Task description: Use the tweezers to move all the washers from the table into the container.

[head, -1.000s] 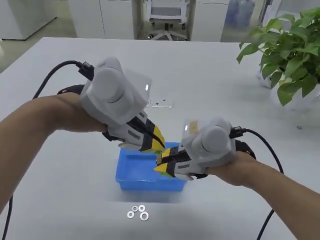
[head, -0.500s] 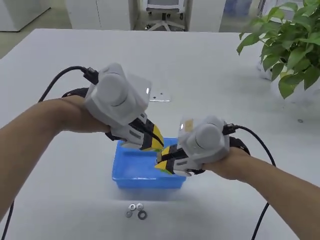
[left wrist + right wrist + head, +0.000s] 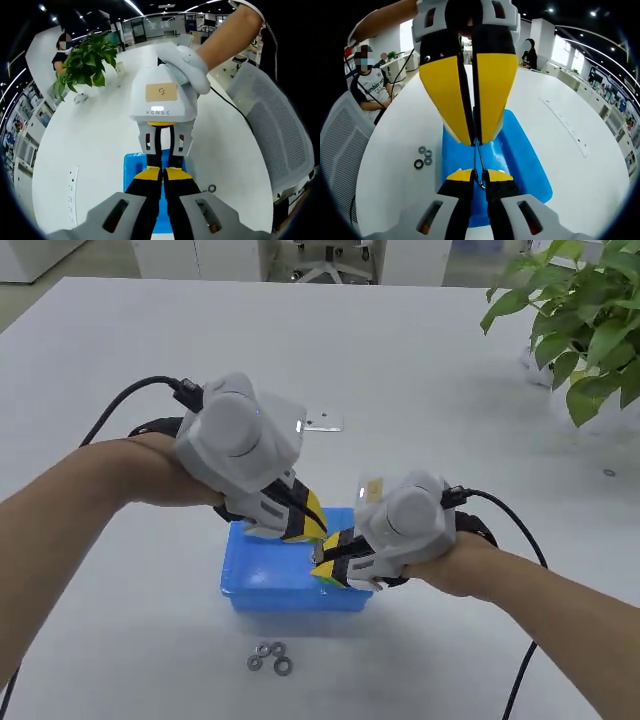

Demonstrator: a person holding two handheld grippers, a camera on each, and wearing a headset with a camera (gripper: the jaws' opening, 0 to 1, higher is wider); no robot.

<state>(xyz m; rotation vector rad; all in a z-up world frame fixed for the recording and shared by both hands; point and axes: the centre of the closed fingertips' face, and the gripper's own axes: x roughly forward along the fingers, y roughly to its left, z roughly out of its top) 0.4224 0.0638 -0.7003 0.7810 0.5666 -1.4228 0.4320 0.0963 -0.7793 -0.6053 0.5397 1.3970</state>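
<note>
Holding thin steel tweezers (image 3: 477,160) between the left gripper (image 3: 300,525) and the right gripper (image 3: 480,176), both squeezed down narrow on them, nose to nose just above the blue container (image 3: 250,590). Looking at a small cluster of washers (image 3: 270,658) lying flat on the white table (image 3: 420,390), near the container's front wall and touching one another; cannot tell what lies inside, with the grippers covering much of it. Expect almost no weight from each ring, but hard, stiff, slick metal: likely to skate on the smooth top or flick out of the tips under too hard a squeeze. Probably best taken singly, starting at the edge of the cluster, with one tip through the hole and the other on the outer rim. Worth treating the tweezers as springy too: pinch around mid-length, so that pressure closes the tips, and keep off the joined end.
</note>
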